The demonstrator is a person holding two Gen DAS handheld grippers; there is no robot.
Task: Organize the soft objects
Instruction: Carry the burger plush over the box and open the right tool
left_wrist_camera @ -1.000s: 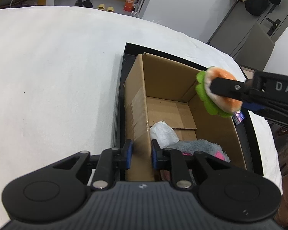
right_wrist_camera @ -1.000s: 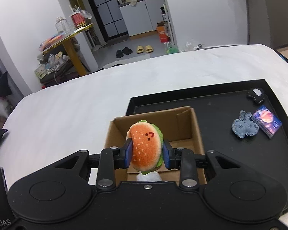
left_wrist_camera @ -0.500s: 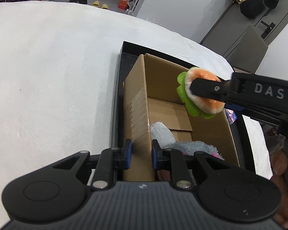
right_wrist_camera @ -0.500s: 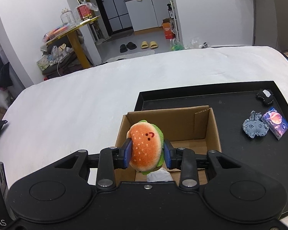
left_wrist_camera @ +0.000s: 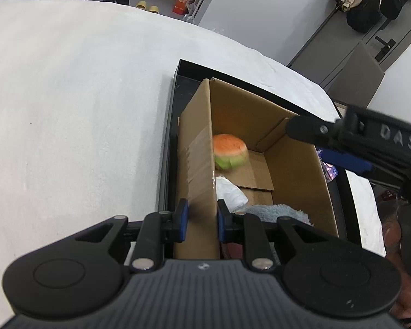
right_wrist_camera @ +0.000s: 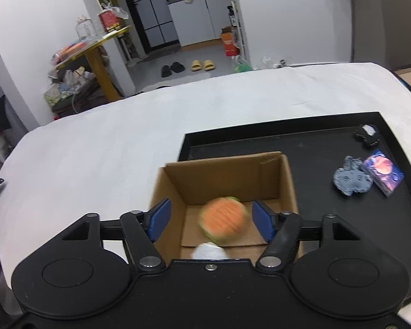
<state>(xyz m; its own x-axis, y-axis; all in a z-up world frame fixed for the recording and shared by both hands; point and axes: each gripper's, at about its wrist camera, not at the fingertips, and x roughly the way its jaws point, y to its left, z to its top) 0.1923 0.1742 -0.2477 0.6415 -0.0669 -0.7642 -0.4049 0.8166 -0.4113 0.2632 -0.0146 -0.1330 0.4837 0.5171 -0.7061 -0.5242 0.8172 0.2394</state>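
My left tongs (left_wrist_camera: 200, 216) are clamped on the near side wall of the cardboard box (left_wrist_camera: 296, 170), one blue pad outside and one inside. My right tongs (right_wrist_camera: 210, 219) hang above the box with jaws opening; the burger plush (right_wrist_camera: 224, 223) sits blurred below and between the pads, touching neither. From the left wrist view the same burger plush (left_wrist_camera: 230, 152) lies on the box floor against the wall at about 11 o'clock from my left pads, orange bun up and green edge showing.

In the box I count three soft things: the burger, a white crumpled piece (left_wrist_camera: 231, 192) just beside my inner left pad, and a grey fluffy plush (left_wrist_camera: 276, 212) at 3 o'clock from it, partly hidden behind my left tongs. The box stands on a black tray (right_wrist_camera: 309, 148), which rests on a white cloth-covered table (left_wrist_camera: 76, 115).

Still out on the tray, well apart from the box at about 2 o'clock from my right tongs, are three items: a grey-blue plush (right_wrist_camera: 352, 179), a small card with a planet print (right_wrist_camera: 383, 172) touching it, and a black-and-white small thing (right_wrist_camera: 368, 134) farther back near the tray's corner. The box's far right wall stands between my right tongs and those.

On the floor beyond the table are two pairs of slippers, one black (right_wrist_camera: 173, 69), one yellow (right_wrist_camera: 203, 65).
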